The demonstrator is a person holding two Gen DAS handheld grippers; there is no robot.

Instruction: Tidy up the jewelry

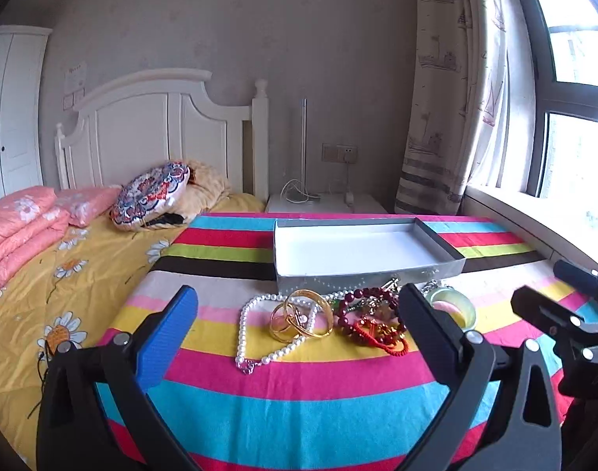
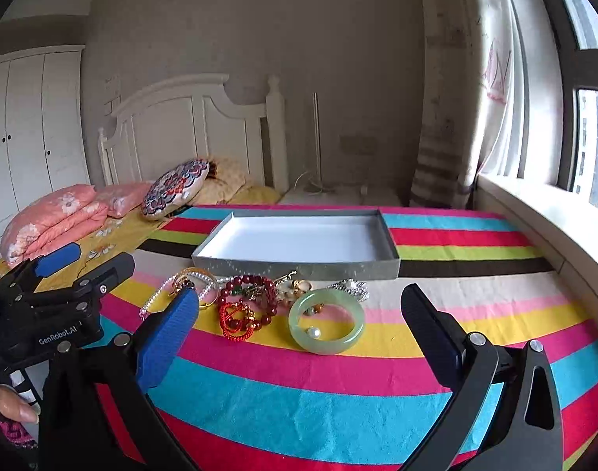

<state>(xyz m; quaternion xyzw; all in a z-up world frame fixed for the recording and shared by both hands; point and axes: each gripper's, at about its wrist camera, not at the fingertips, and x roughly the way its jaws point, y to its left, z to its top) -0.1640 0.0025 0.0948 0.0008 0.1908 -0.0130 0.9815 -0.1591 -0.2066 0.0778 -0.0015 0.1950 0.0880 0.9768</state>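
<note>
While the shallow grey cardboard tray sits empty toward the far edge of the striped cloth-covered table, the jewelry lies heaped just before it. Both the left gripper and right gripper hover spread wide, holding nothing. The smooth, rigid pale-green jade bangle looks the easiest first pick; the limp white pearl necklace wants gentler pinching.
</note>
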